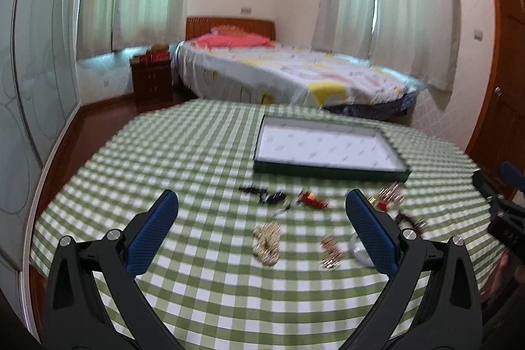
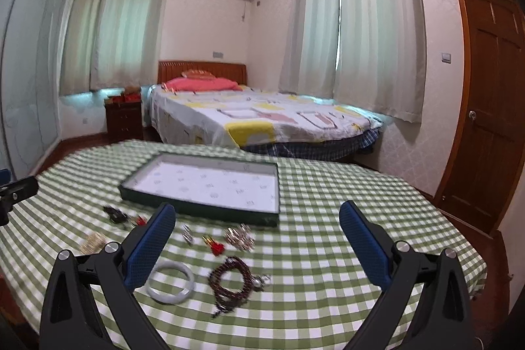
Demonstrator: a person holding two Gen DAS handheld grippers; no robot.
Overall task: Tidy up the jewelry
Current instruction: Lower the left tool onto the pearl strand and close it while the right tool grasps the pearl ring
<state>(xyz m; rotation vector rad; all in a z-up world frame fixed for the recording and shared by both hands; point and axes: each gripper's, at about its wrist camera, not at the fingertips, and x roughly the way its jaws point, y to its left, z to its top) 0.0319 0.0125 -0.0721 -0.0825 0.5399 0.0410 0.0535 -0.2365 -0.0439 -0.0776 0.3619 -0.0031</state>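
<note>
A shallow dark green tray with a white lining lies empty on the checked table. Loose jewelry lies in front of it: a gold chain pile, a small gold piece, a red piece, dark pieces. In the right wrist view I see a pale bangle, a dark bead bracelet, a silver cluster and a red earring. My left gripper is open above the gold chain. My right gripper is open above the beads.
The table wears a green and white checked cloth. A bed stands behind it, a nightstand at the left, a wooden door at the right. The other gripper's body shows at the right edge.
</note>
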